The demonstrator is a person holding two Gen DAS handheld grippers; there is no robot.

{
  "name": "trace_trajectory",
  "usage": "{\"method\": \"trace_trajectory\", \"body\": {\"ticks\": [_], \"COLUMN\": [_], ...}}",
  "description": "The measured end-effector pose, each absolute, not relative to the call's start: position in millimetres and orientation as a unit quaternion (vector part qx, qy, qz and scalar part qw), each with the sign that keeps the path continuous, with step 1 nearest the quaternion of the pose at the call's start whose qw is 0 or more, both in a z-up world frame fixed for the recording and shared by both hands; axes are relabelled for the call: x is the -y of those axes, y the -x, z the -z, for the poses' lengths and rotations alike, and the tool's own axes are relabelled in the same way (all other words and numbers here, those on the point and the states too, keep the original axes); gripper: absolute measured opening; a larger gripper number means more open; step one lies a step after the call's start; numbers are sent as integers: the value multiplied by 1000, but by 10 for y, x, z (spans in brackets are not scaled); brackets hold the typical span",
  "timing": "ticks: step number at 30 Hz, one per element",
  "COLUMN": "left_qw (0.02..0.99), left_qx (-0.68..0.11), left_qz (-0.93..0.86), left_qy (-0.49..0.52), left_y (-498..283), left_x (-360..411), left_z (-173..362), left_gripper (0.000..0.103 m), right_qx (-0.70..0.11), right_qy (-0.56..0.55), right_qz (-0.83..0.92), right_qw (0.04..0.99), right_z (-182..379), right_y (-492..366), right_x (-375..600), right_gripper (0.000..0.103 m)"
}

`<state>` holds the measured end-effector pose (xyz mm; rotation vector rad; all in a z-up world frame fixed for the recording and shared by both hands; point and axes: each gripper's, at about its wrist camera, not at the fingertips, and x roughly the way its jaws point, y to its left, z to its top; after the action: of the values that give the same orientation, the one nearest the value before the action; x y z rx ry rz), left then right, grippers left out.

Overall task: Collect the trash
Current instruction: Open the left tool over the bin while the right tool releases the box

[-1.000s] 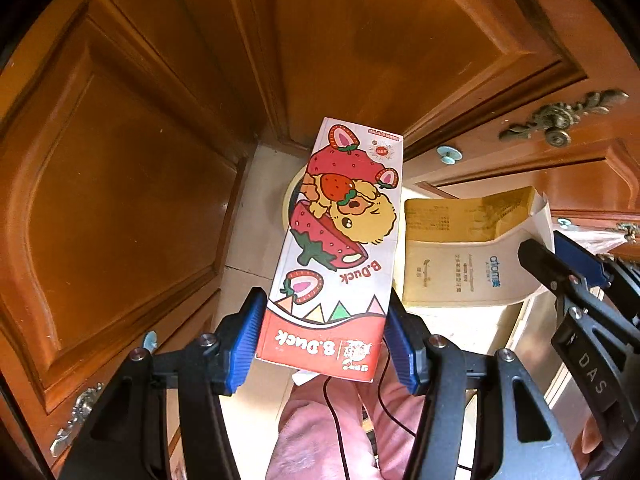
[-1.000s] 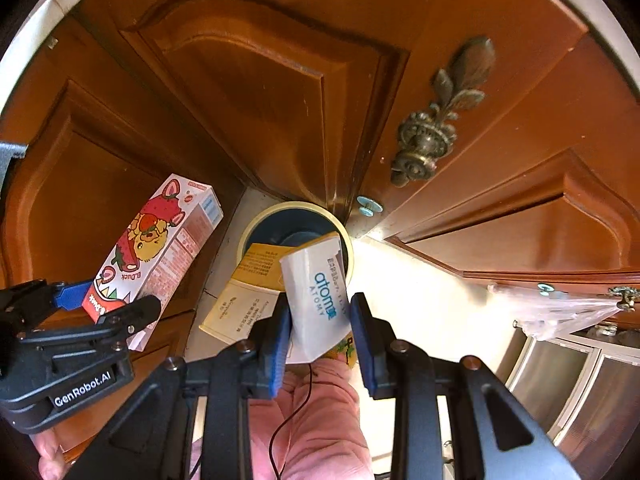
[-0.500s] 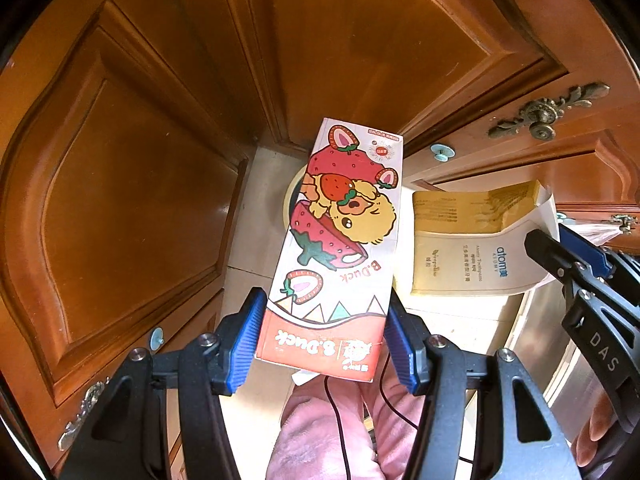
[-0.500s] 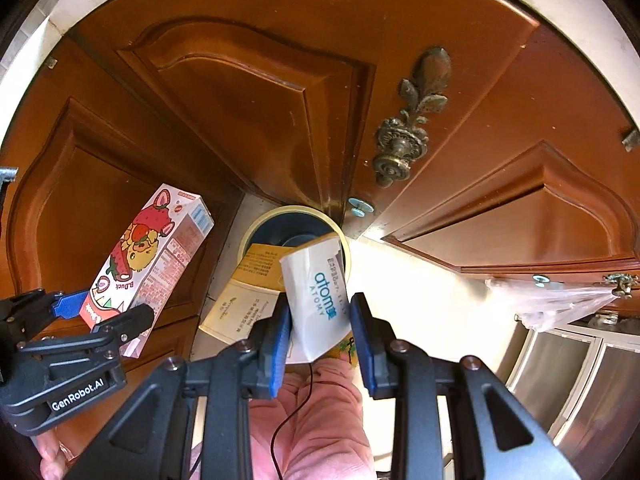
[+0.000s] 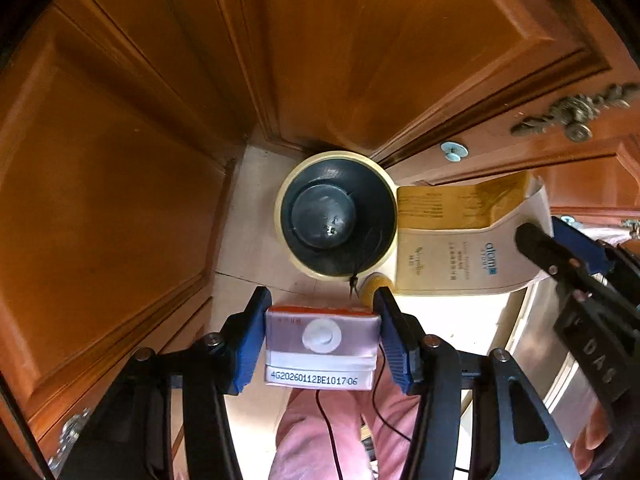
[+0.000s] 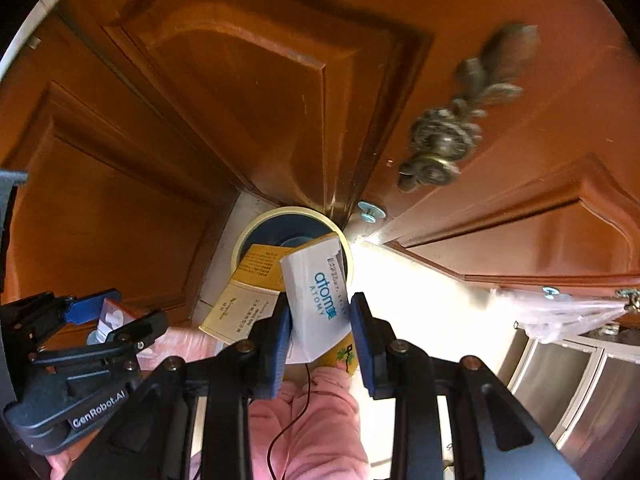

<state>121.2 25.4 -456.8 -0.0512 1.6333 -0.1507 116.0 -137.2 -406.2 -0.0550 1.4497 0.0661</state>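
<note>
We hold two grippers pointing down over a round bin (image 5: 336, 216) with a cream rim, standing on the floor in the corner of the wooden cabinet doors (image 5: 104, 184). The left gripper (image 5: 322, 338) has just been narrowing its jaws, and its blue pads (image 5: 250, 344) pinch a milk carton (image 5: 322, 350), seen end-on beside the bin. The right gripper (image 6: 320, 332) pinches a folded paper package (image 6: 316, 300), whose far end reaches over the bin's rim.
</note>
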Motion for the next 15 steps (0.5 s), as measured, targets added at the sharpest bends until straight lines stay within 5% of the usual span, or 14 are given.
{"method": "trace_trajectory", "body": {"ticks": [9, 15], "left_qw": [688, 692], "left_qx": [-720, -718], "left_qz": [76, 62], "left_qy": [41, 38], "left_y": [-1415, -1518], "left_x": [-119, -94], "left_z": [5001, 5175], "left_gripper": [52, 65], "right_qx": [-670, -677], "right_qy": [34, 16], "right_qz": [-39, -39], "right_qw": [741, 735], "right_z": [4597, 4761], "right_y": [-1353, -1412], "right_x": [1272, 1388], "right_gripper": [31, 41]}}
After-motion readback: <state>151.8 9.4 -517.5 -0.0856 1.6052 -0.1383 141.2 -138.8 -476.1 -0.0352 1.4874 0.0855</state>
